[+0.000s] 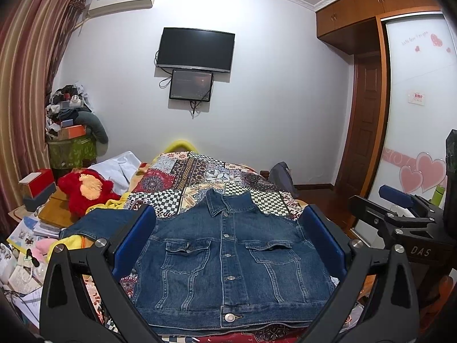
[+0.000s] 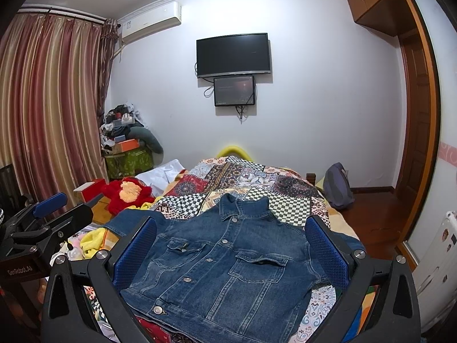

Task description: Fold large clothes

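A dark blue denim jacket point(image 1: 228, 260) lies flat, buttoned front up, collar away from me, on the patterned bedspread point(image 1: 200, 171). Its left sleeve point(image 1: 97, 223) spreads out to the left. My left gripper point(image 1: 228, 245) is open and empty, held above the jacket with its blue pads either side of the chest. My right gripper point(image 2: 231, 254) is open and empty too, hovering over the same jacket point(image 2: 225, 274). The right gripper also shows at the right edge of the left wrist view point(image 1: 400, 205). The left gripper shows at the left edge of the right wrist view point(image 2: 57, 208).
A red plush toy point(image 1: 85, 191) and yellow cloth point(image 1: 68, 243) lie left of the jacket. Books, boxes and papers point(image 1: 31, 228) crowd the left side. A grey bag point(image 1: 281, 177) sits by the bed's far right. A wardrobe point(image 1: 414, 114) stands right, curtains point(image 2: 48, 100) left.
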The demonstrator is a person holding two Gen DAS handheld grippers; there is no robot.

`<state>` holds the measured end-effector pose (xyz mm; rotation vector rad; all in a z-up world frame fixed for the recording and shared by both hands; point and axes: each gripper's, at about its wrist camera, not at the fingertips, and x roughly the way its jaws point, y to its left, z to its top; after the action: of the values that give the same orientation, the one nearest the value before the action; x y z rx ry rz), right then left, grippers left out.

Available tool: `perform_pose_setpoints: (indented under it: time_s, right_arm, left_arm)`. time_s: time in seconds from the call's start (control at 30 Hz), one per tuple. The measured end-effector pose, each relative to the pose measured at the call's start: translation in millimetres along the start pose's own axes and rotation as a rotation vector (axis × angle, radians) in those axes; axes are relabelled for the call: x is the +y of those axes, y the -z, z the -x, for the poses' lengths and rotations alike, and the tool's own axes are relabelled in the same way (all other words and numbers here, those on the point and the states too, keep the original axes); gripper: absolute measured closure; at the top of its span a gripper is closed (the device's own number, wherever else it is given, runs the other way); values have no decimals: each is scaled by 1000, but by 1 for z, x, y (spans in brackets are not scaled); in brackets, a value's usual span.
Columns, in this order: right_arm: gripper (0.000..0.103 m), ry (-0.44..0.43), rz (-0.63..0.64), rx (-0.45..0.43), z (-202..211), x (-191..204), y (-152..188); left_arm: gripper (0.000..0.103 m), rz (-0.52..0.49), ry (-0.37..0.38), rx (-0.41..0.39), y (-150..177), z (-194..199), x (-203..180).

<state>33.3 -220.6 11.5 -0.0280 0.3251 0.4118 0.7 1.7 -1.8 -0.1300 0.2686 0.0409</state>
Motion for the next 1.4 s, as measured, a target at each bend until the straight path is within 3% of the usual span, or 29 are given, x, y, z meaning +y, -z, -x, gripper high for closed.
perform_pose_setpoints:
  time_s: [1.0, 1.4]
  right_arm:
    - [0, -4, -4, 24, -7, 8, 3]
    - [0, -27, 25, 137, -61, 27, 6]
  left_arm:
    - [0, 4, -5, 10, 0, -4, 3]
    - [0, 96, -56, 111, 15, -53, 47]
